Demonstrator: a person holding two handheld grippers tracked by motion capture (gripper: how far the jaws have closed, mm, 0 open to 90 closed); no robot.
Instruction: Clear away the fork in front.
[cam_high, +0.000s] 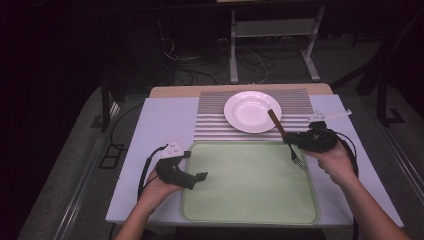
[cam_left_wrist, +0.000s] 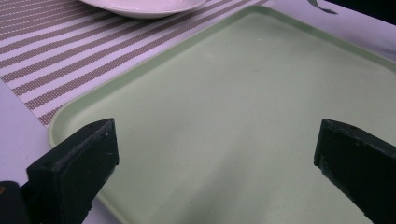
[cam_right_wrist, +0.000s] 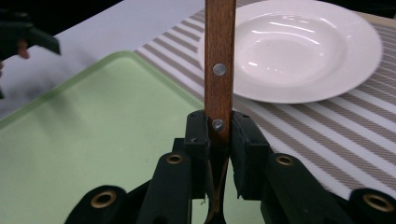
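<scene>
A fork (cam_high: 286, 138) with a brown wooden handle (cam_right_wrist: 219, 65) and metal tines is clamped in my right gripper (cam_high: 289, 141), which is shut on it above the right edge of the pale green tray (cam_high: 250, 195). The handle points toward the white plate (cam_high: 252, 111), the tines hang over the tray. The plate (cam_right_wrist: 299, 51) rests on a striped placemat (cam_high: 215, 125). My left gripper (cam_high: 195, 165) hovers at the tray's left edge with its jaws wide open and nothing between them; in the left gripper view the black fingers (cam_left_wrist: 74, 168) frame the bare tray (cam_left_wrist: 243, 116).
The tray and placemat lie on a white table (cam_high: 160, 125) with a wooden strip along its far edge. Beyond it stand a white metal frame (cam_high: 272, 30) and loose cables on the dark floor. A small white tag (cam_high: 330, 116) lies at the table's right.
</scene>
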